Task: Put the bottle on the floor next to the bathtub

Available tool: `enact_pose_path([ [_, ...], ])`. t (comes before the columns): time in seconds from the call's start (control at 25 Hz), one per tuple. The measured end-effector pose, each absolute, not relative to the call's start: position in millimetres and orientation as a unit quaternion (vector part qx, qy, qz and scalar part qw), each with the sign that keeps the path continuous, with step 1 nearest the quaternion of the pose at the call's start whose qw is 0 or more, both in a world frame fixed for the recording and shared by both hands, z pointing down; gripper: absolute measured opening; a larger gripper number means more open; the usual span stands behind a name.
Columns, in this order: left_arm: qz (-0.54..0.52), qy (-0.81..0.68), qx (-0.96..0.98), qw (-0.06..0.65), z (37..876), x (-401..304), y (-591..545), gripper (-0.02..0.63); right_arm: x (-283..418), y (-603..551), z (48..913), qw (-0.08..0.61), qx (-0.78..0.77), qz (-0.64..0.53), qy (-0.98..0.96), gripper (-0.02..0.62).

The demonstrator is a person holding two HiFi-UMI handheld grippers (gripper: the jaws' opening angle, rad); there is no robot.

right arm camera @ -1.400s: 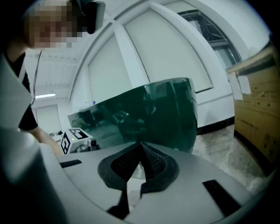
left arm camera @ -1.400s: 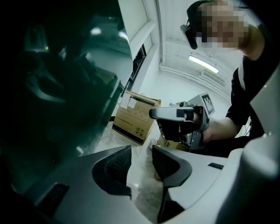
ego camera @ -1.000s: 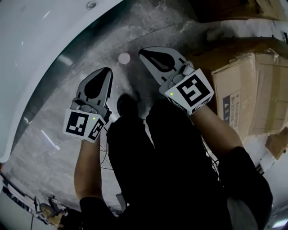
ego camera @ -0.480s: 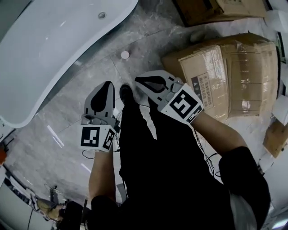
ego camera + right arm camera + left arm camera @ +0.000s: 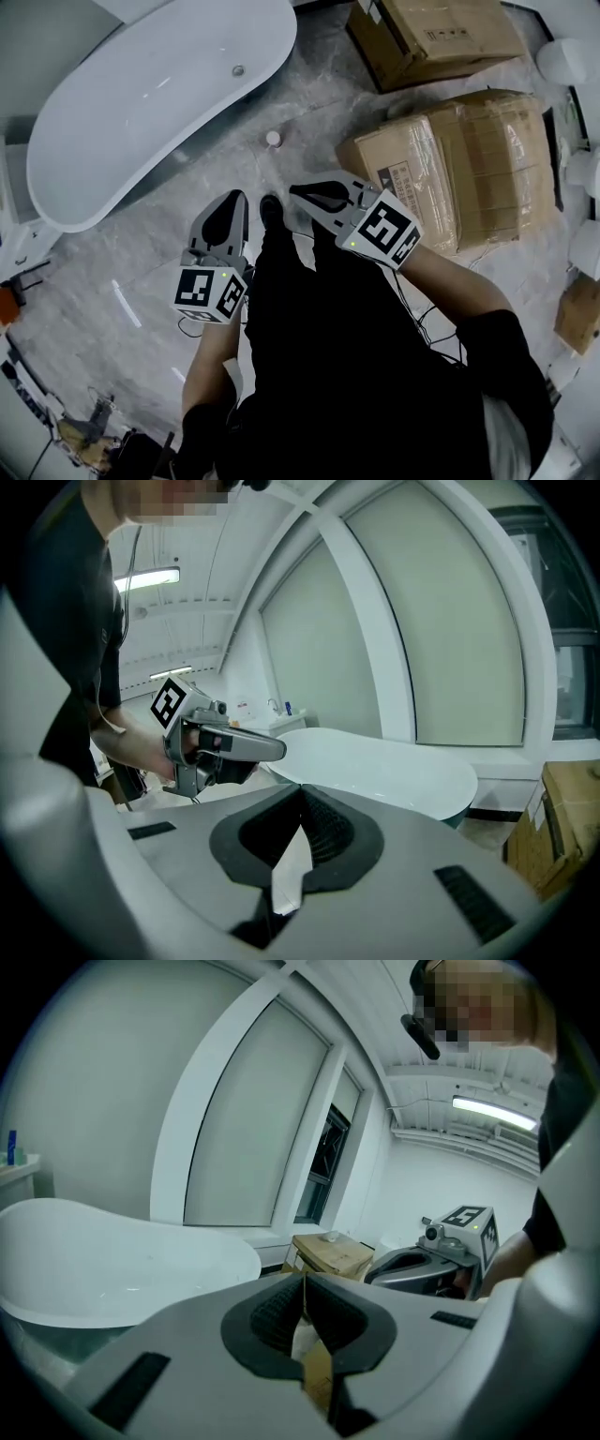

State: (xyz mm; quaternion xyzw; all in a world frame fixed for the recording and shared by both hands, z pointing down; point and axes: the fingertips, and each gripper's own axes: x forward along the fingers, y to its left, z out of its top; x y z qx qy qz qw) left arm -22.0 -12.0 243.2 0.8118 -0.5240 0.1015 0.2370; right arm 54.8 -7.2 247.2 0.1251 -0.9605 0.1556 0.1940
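Head view looks steeply down on the bottle [image 5: 273, 139], a small white thing seen from above, standing on the marble floor [image 5: 122, 272] just beside the bathtub [image 5: 141, 103] and apart from both tools. By that placement, the task looks finished, and I judge this to be the step of drawing away with nothing in hand. Any next move calls only for keeping both arms well clear of the bottle so it is not knocked over.

Left gripper [image 5: 232, 199] is closed and empty: its own view shows the dark ribbed pads meeting with nothing between them. Right gripper [image 5: 302, 193] is likewise closed on nothing, pads together in its own view.

Only the head view shows the bottle and the cardboard boxes [image 5: 469, 169] spread across the floor to the right. Neither gripper view shows the bottle at all. What they give instead is the room at standing level: the tub's curved side, tall arched windows behind it, and each gripper seen from the other
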Motion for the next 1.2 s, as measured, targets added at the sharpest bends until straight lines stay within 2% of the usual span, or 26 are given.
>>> enact_pose_path([
  [0.32,0.08,-0.56,0.799,0.203,161,6,33,0.02,88,34,163,0.153,0.12,0.103,-0.975,0.028],
  [0.72,0.072,-0.581,0.791,0.181,107,8,69,0.02,112,40,104,0.092,0.149,0.124,-0.977,0.028],
  [0.92,0.065,-0.59,0.785,0.174,81,-18,80,0.02,94,38,83,0.058,0.15,0.142,-0.977,0.028],
  [1.2,0.054,-0.604,0.779,0.159,55,-82,78,0.02,35,37,48,0.004,0.123,0.164,-0.979,0.028],
])
